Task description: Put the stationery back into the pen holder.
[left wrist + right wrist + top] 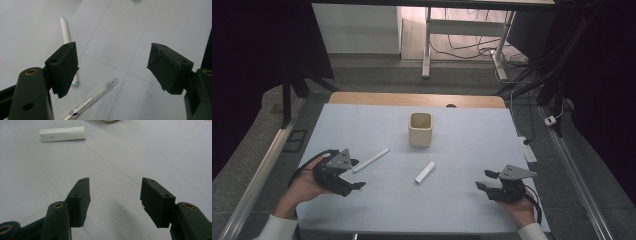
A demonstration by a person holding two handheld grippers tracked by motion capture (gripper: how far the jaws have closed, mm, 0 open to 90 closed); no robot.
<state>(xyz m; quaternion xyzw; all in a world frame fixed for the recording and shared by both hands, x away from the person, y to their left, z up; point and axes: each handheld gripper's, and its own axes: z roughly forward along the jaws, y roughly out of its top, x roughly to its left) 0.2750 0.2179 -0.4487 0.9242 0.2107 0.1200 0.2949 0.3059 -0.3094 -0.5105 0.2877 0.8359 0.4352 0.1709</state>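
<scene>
My left gripper (pixel 357 174) hovers open over the mat's left side with nothing between its jaws. A white pen (pixel 371 160) lies just beyond it. In the left gripper view, the open gripper (pixel 112 53) looks down on that white pen (pixel 65 32) and on a clear pen (pixel 95 100) lying beside it. My right gripper (pixel 484 179) rests low at the right, open and holding nothing. Its own view shows the gripper (pixel 115 181) facing a short white tube (pixel 62 133), which lies mid-table (pixel 425 172).
A cream square cup (pixel 420 129) stands upright at the middle back of the pale mat (pixel 462 210). The wooden table edge (pixel 362 97) runs behind it. Desk legs and cables sit on the floor beyond the table.
</scene>
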